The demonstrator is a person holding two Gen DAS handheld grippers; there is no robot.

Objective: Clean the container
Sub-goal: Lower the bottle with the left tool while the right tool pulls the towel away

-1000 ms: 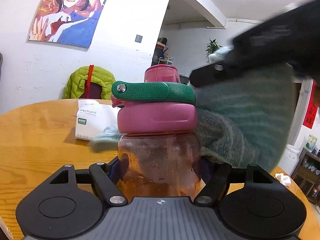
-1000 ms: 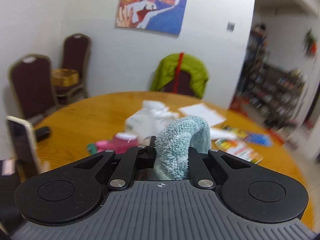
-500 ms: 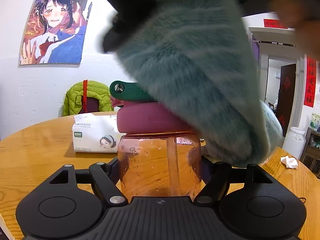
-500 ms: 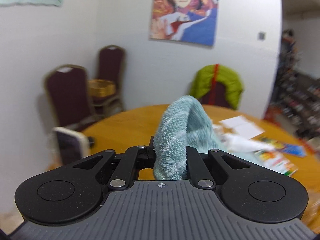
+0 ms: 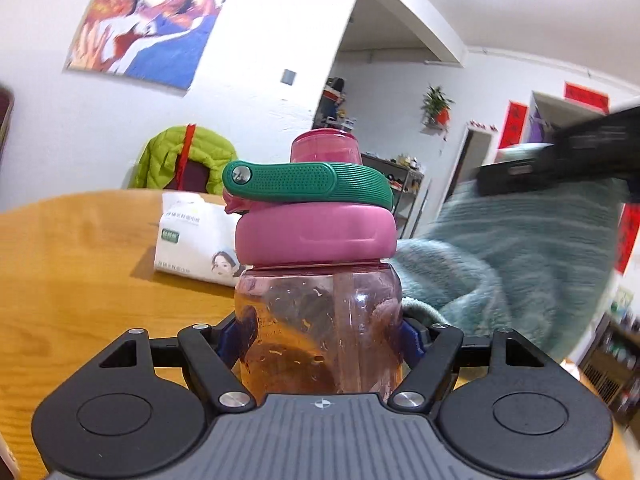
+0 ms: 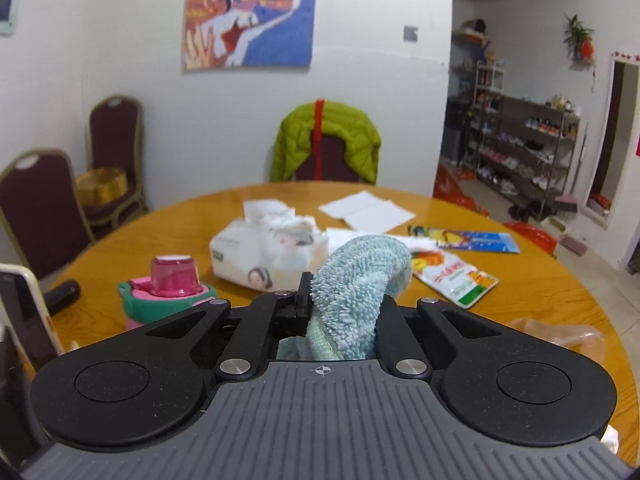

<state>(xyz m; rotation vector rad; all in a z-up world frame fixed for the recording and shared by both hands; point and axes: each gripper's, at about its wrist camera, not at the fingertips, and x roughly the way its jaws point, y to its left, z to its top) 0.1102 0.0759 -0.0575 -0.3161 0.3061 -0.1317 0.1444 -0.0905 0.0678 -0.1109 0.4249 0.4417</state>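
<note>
Between the blue pads of my left gripper (image 5: 320, 334) stands the bottle (image 5: 318, 320), upright over the round wooden table (image 5: 76, 272), and my jaws are closed snug on its clear lower body. That body looks like hard, smooth plastic, and its wall is speckled with droplets or residue, so I judge it slippery; it seems nearly empty, hence light, and stiff enough not to buckle under my pinch. Low on the clear wall is a fair place to hold it, since it leaves the pink lid (image 5: 316, 236), the green carry strap (image 5: 306, 184) and the small pink cap (image 5: 326, 146) free for wiping. Faint printed marks show on the clear wall, too small to read.

Left of the bottle and farther back lies a tissue pack (image 5: 196, 244) with a green label and a printed face; its writing is too small to make out.

To the right, my right gripper (image 6: 340, 320) is shut tight on a teal cloth (image 6: 360, 280), soft, shaggy and limp, folded over my fingers. From the left camera the cloth (image 5: 520, 272) hangs just beside the bottle's shoulder; whether it touches I cannot tell. Red banners with writing flank the far doorway, unreadable from where I am.
</note>
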